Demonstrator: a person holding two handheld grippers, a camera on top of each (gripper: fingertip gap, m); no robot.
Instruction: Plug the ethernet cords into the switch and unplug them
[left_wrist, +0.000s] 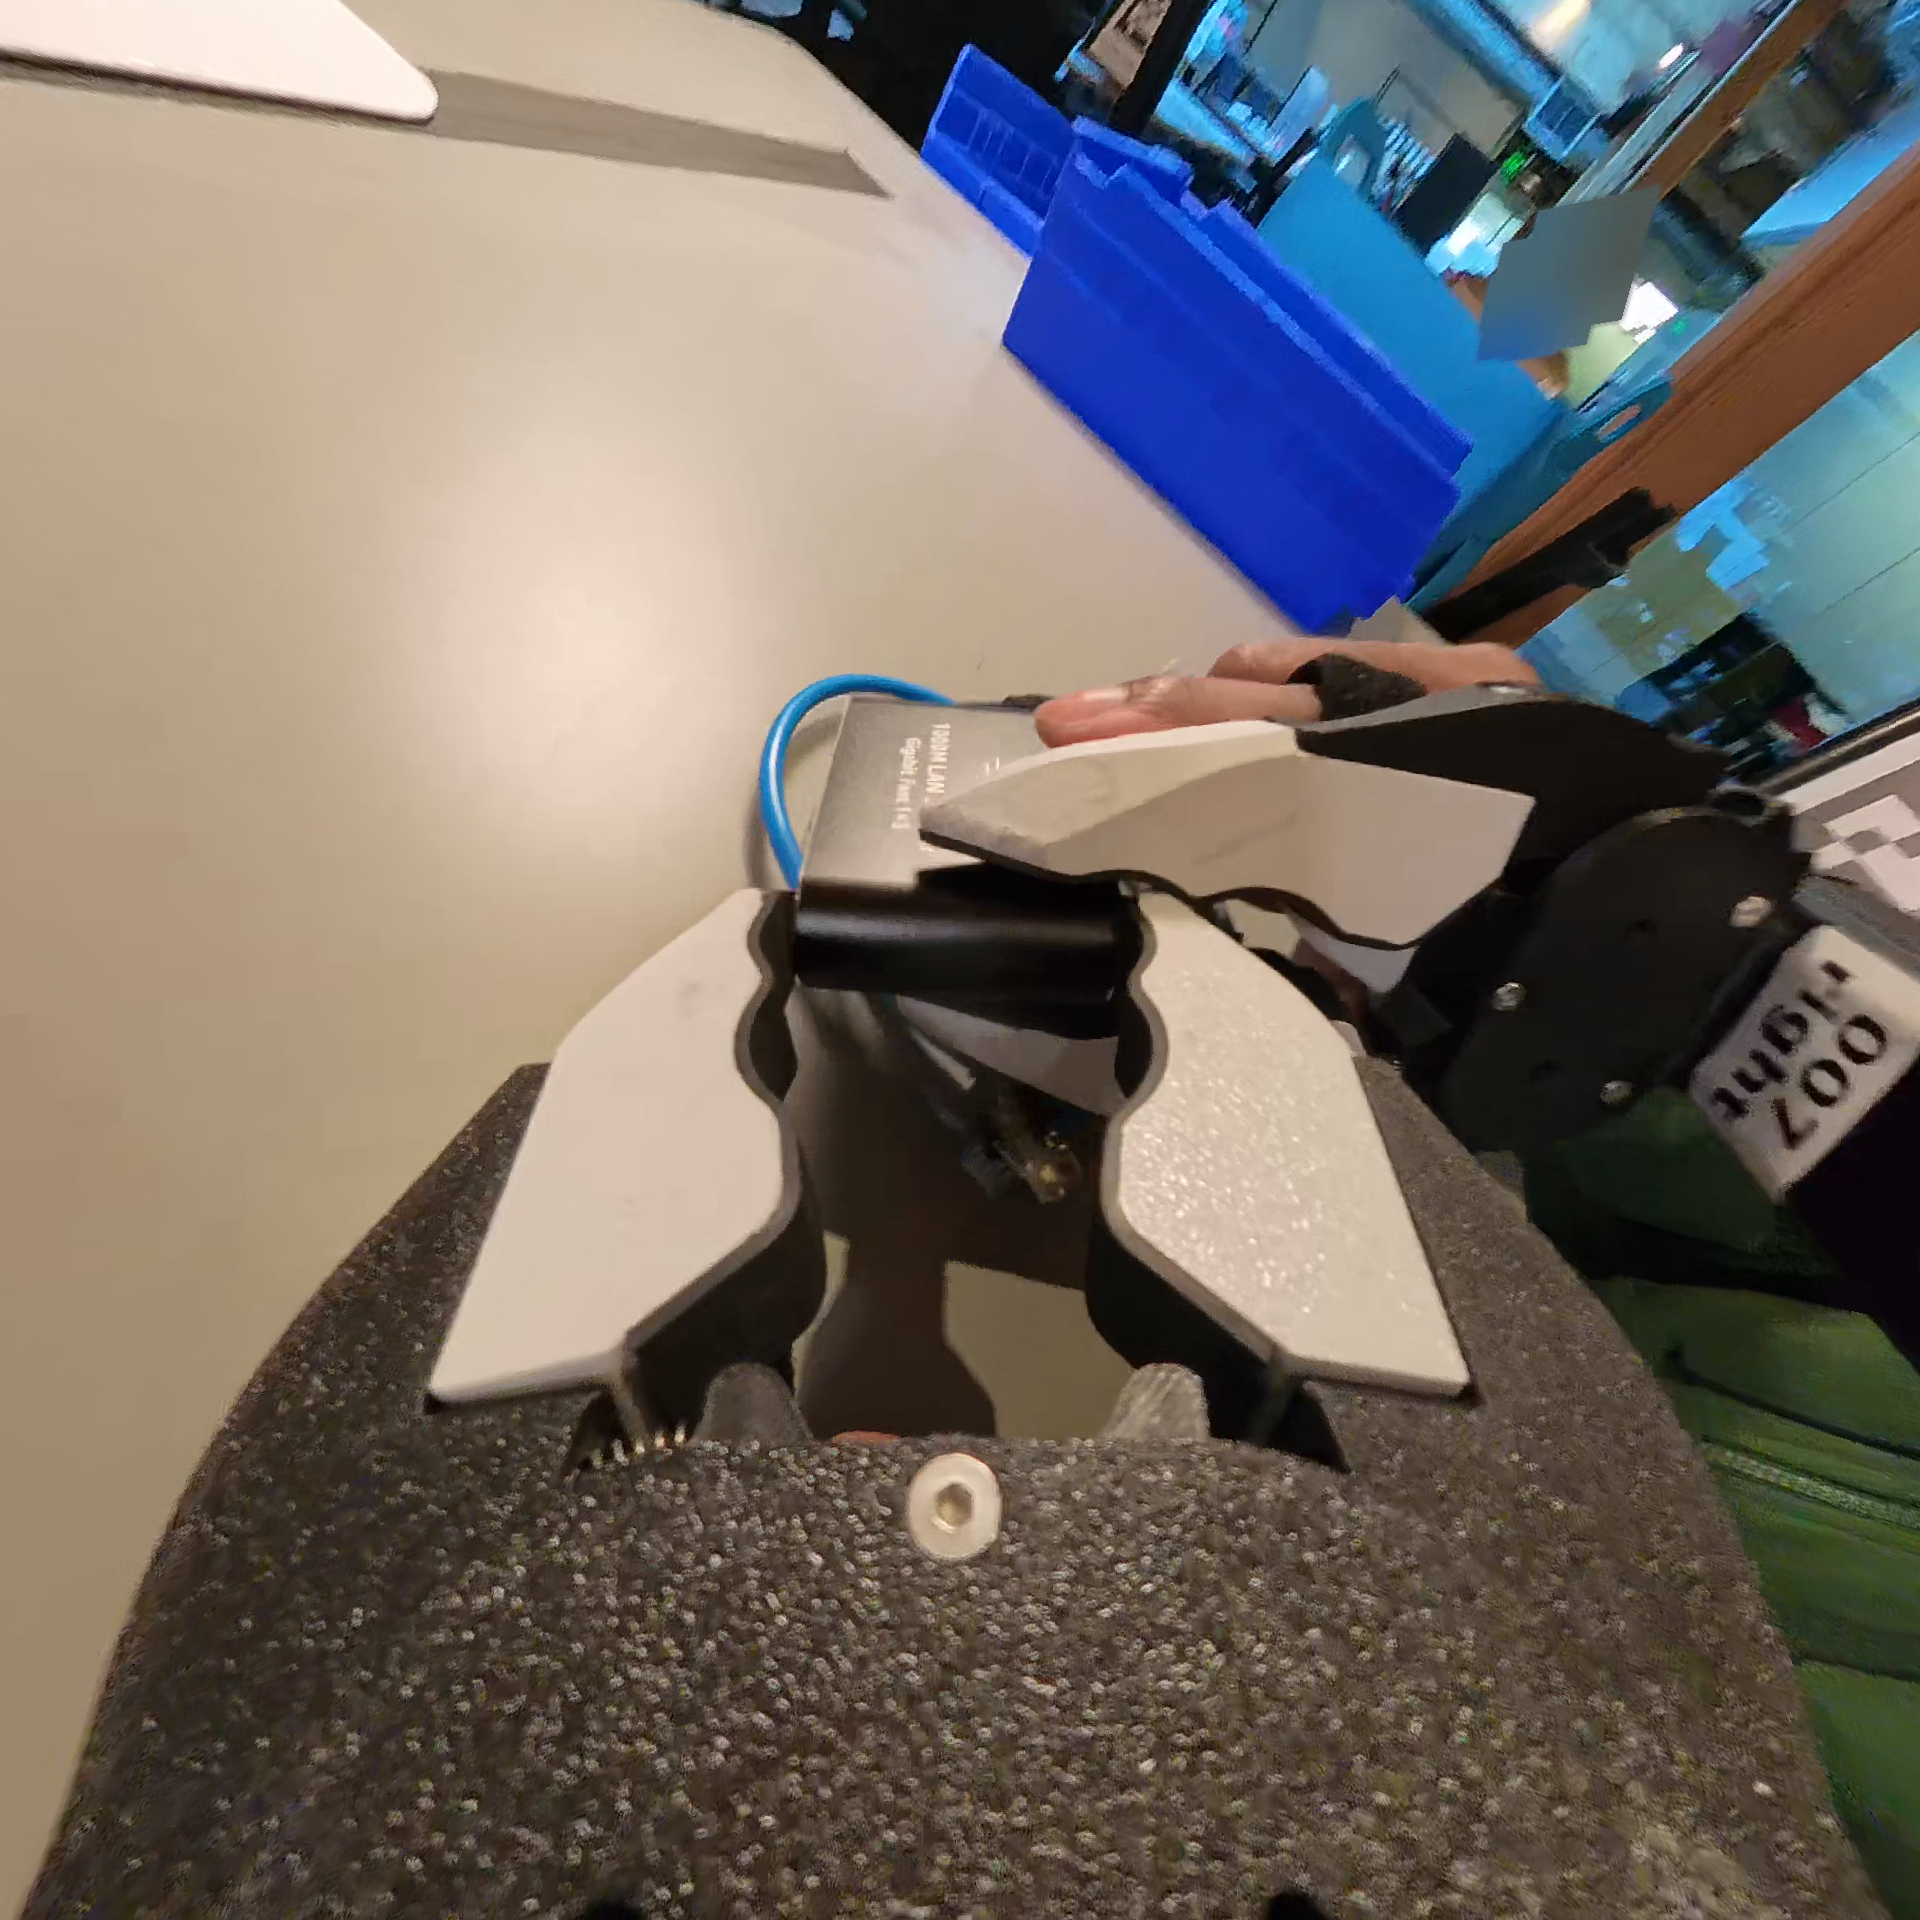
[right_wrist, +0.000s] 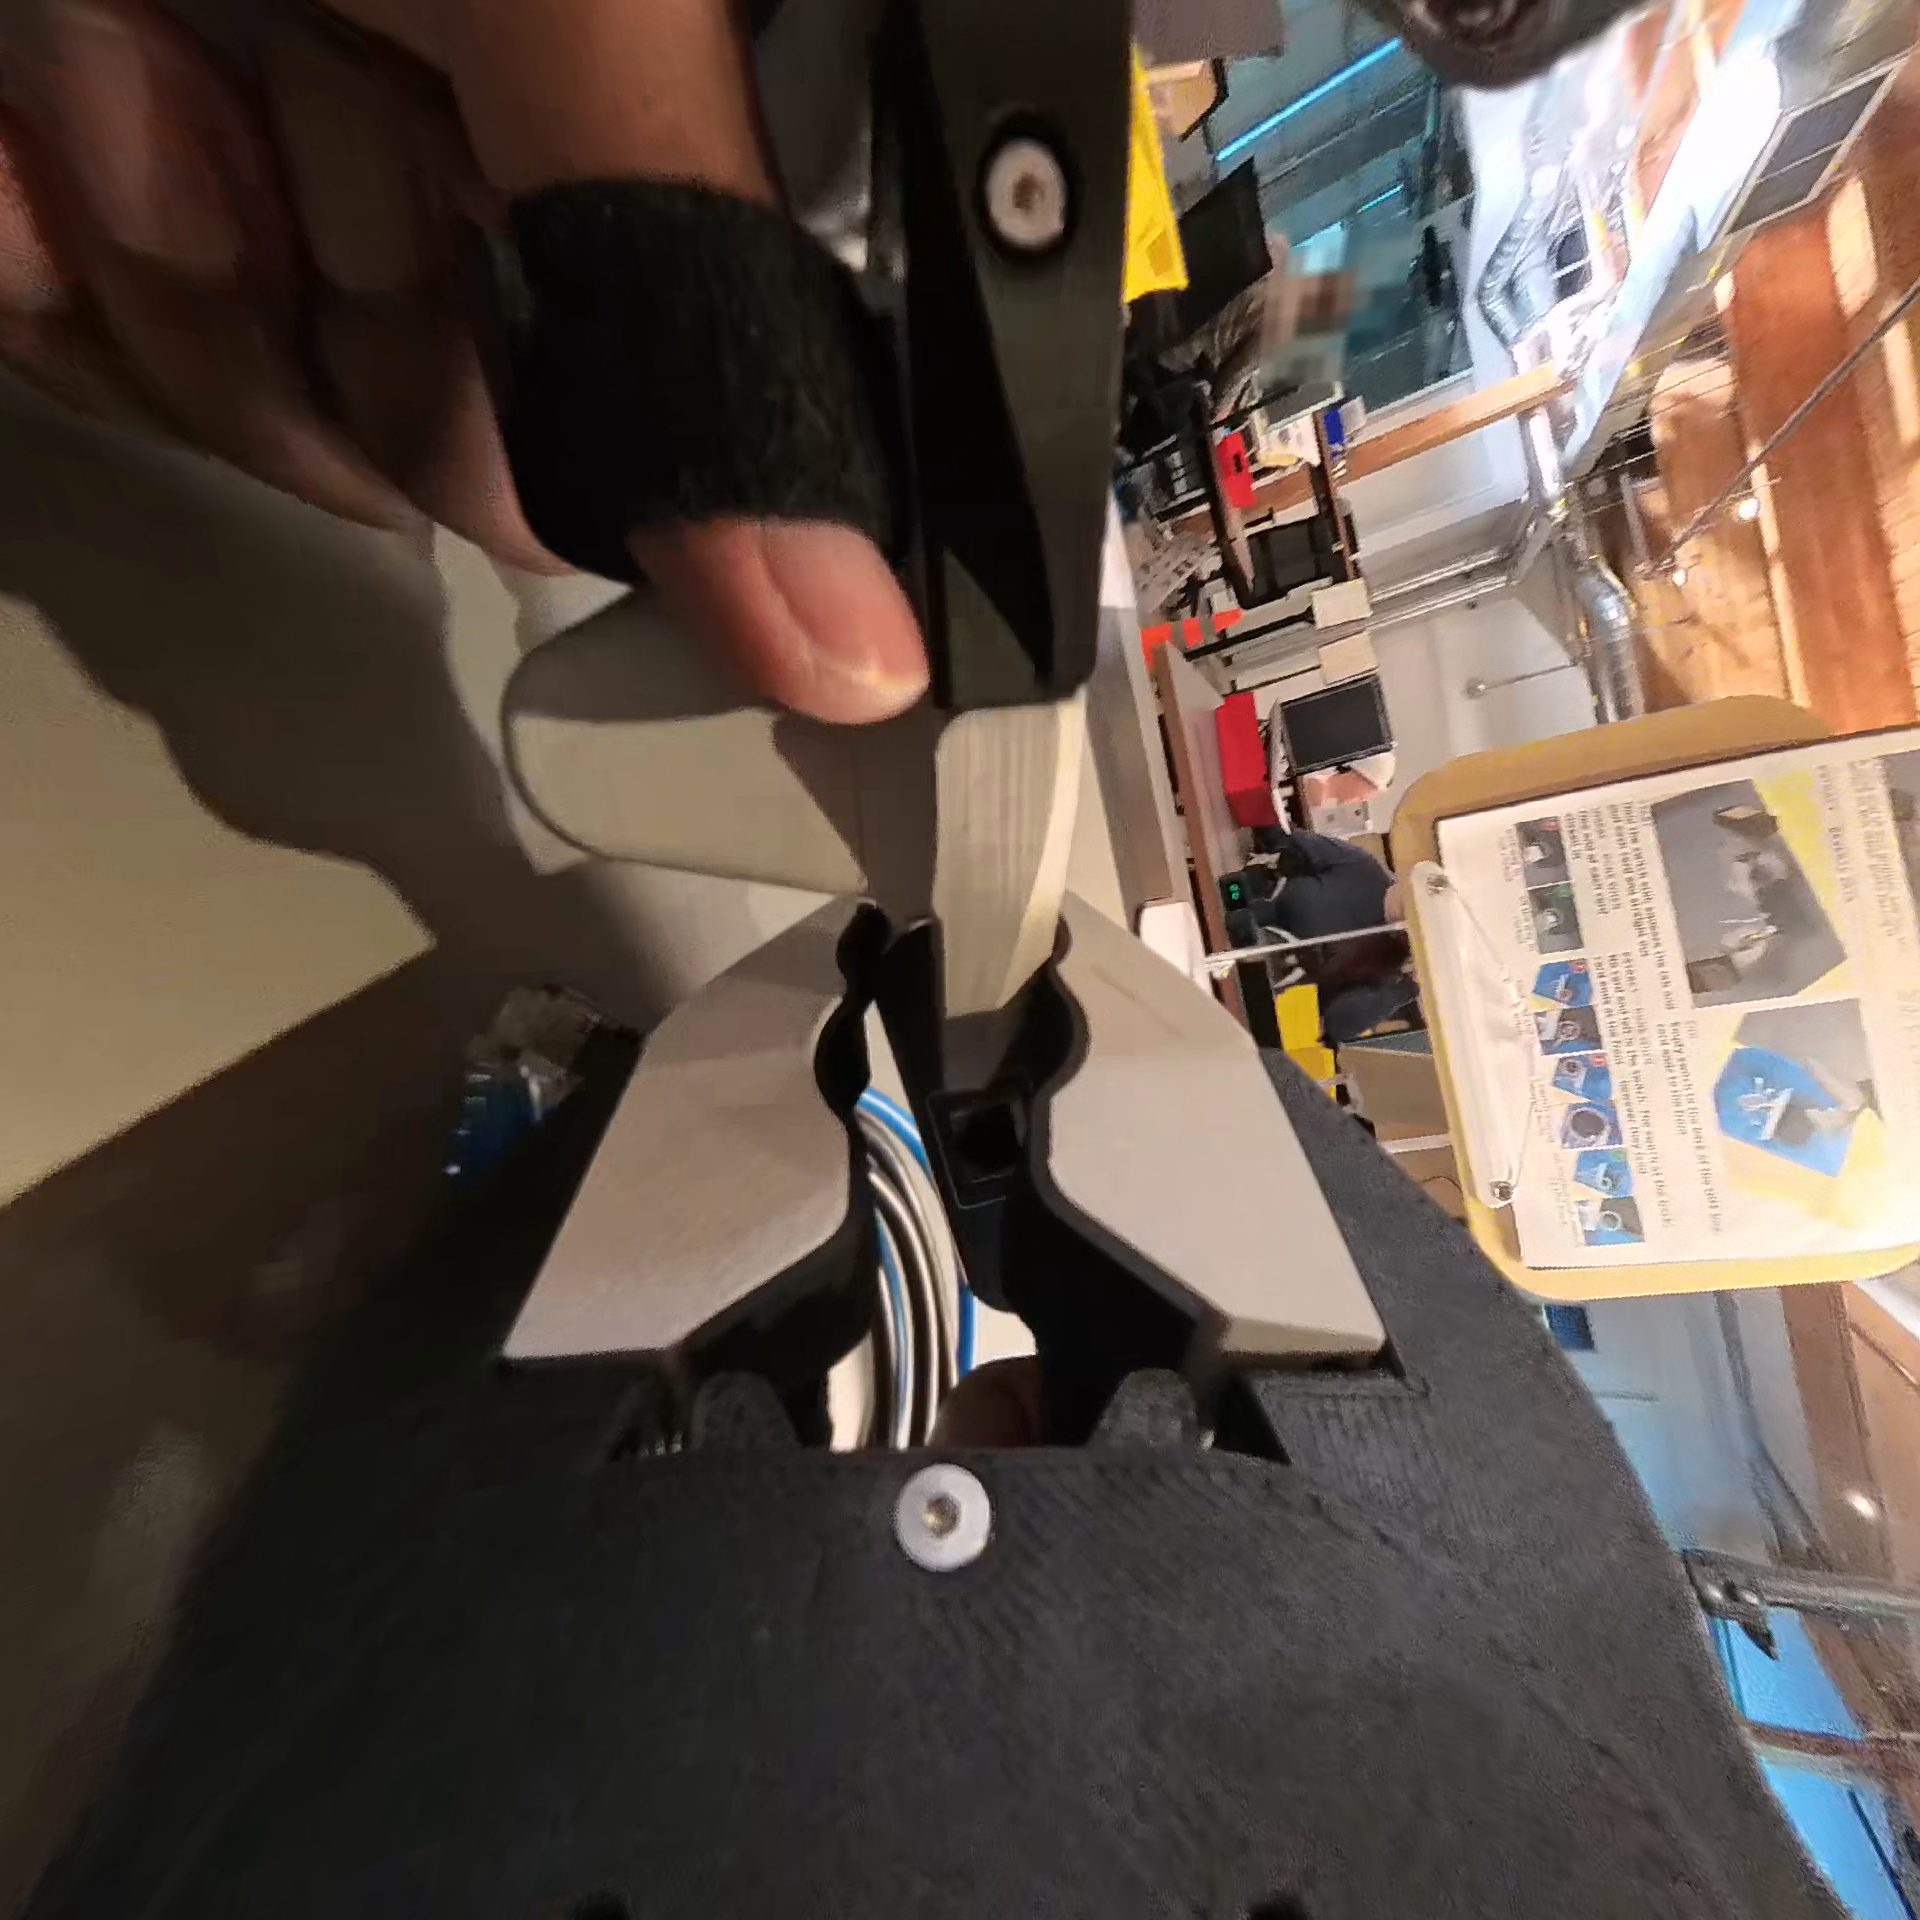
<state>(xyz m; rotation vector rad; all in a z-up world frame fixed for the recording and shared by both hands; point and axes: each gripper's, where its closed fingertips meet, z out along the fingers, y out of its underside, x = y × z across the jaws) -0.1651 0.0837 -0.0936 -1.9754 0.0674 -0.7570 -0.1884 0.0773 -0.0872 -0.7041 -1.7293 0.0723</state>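
Note:
The black switch (left_wrist: 894, 790) is held above the beige table (left_wrist: 416, 520). My left gripper (left_wrist: 956, 935) is shut on its near edge, one finger on each side. My right gripper (left_wrist: 940, 914) comes in from the right and is shut on the switch, one finger on top and one underneath. A blue ethernet cord (left_wrist: 779, 769) loops out of the far end. A loose plug (left_wrist: 1029, 1153) hangs below. In the right wrist view my right gripper (right_wrist: 956, 956) pinches the switch (right_wrist: 914, 1018) edge-on. Blue and white cords (right_wrist: 899, 1195) run behind it, and a blue plug (right_wrist: 520, 1070) lies to the left.
Blue plastic bins (left_wrist: 1226, 364) stand at the table's far edge. A white sheet (left_wrist: 208, 42) lies at the far left. A clipboard with an instruction sheet (right_wrist: 1662, 997) stands at the right. A person's bare fingers (left_wrist: 1143, 691) rest along the right gripper. My left and right fingertips are right by each other. The blue plug (right_wrist: 520, 1070) is about equally far from each gripper, around 6 centimetres.

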